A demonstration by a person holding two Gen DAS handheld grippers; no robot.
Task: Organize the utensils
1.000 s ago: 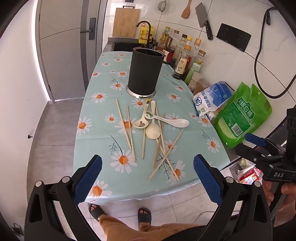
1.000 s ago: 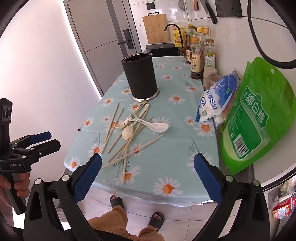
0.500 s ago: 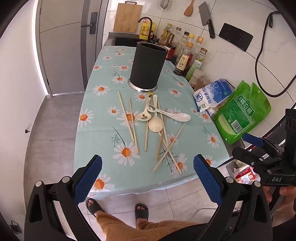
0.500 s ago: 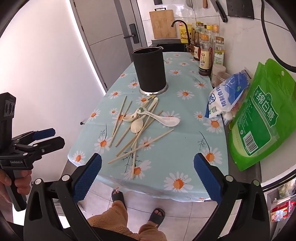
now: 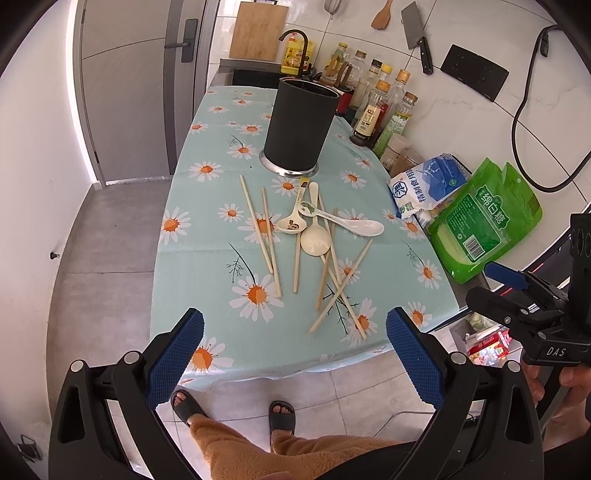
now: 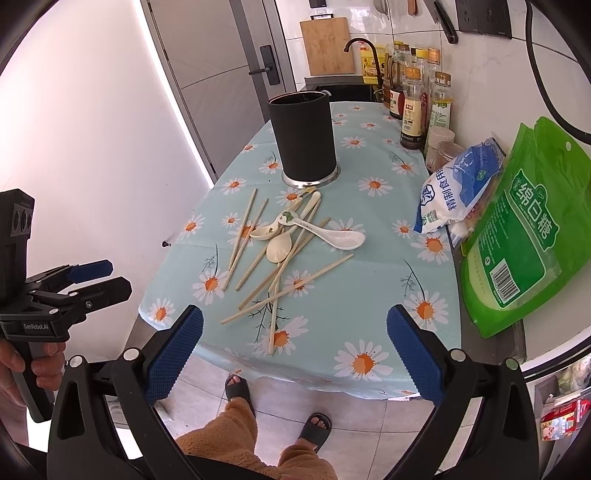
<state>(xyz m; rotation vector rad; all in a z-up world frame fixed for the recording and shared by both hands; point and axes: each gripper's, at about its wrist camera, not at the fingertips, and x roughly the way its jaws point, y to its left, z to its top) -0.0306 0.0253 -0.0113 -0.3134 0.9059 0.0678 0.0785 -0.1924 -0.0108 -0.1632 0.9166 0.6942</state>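
The inside of the black holder (image 5: pixel 298 129) is hidden by its wall. The bottle (image 5: pixel 370 117) labels are too small to be read. The green bag (image 6: pixel 524 236) is cut off at the right edge. The spoons (image 5: pixel 314 236) cover parts of the chopsticks (image 5: pixel 334 273). The person is seen only as legs and slippered feet (image 5: pixel 280 417).

We are standing in a home kitchen: sauce bottles (image 5: pixel 373 110), a cleaver (image 5: pixel 415 29), a cutting board (image 6: pixel 327 46) and a faucet (image 6: pixel 364 48) are lining the tiled wall.
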